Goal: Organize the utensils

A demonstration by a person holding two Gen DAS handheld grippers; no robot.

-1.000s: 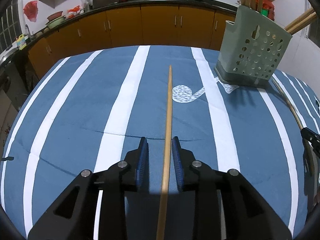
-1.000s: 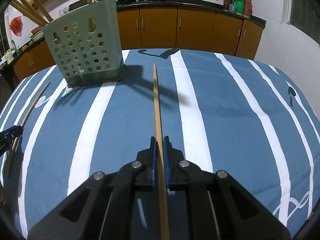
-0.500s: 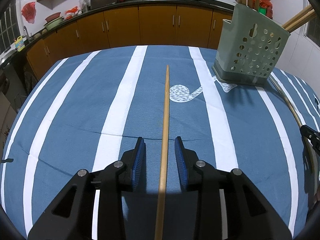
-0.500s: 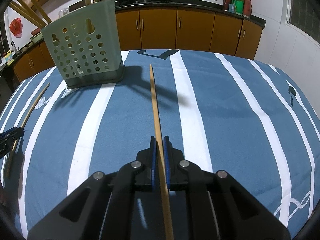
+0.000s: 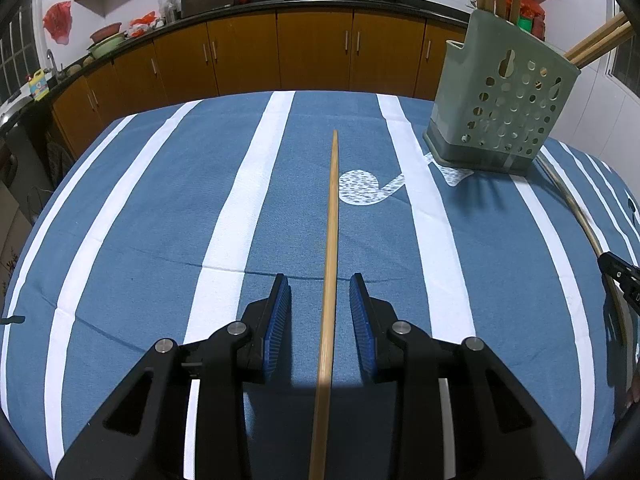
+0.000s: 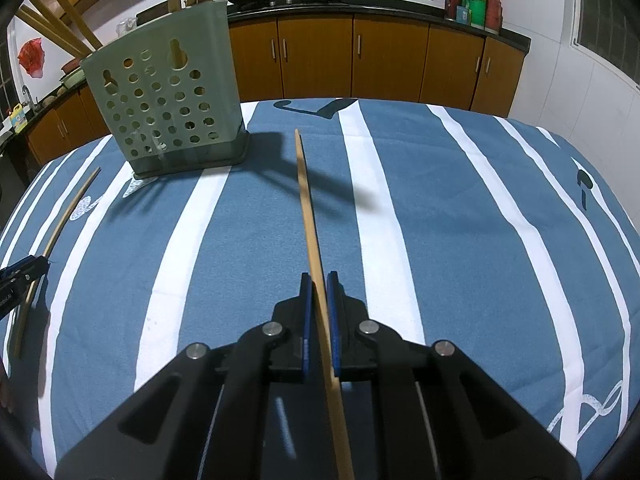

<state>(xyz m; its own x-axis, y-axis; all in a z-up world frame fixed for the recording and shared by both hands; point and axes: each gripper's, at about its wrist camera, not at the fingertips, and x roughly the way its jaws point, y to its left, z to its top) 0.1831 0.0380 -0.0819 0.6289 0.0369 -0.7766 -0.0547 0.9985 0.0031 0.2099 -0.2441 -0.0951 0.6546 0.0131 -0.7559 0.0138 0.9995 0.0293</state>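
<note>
Surface: blue, white-striped cloth (image 5: 160, 200); kitchen cabinets (image 5: 312, 52) behind.
Count: one green holder (image 5: 500, 108); two loose chopsticks.
Left gripper (image 5: 320, 300): fingers apart around a chopstick (image 5: 331, 240).
Right gripper (image 6: 317, 296): clamped on its chopstick (image 6: 306, 200).

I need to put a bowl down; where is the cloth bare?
Bare: the wide stretch left of the left chopstick, and right of the right chopstick. Crowded: around the holder, between the two chopsticks.

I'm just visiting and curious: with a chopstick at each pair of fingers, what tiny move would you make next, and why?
Probably lift the right gripper and carry its chopstick toward the green holder. Its fingers already pinch that stick, and other sticks stand in the holder. The left gripper is open, with its chopstick lying loose between its fingers on the striped cloth.
</note>
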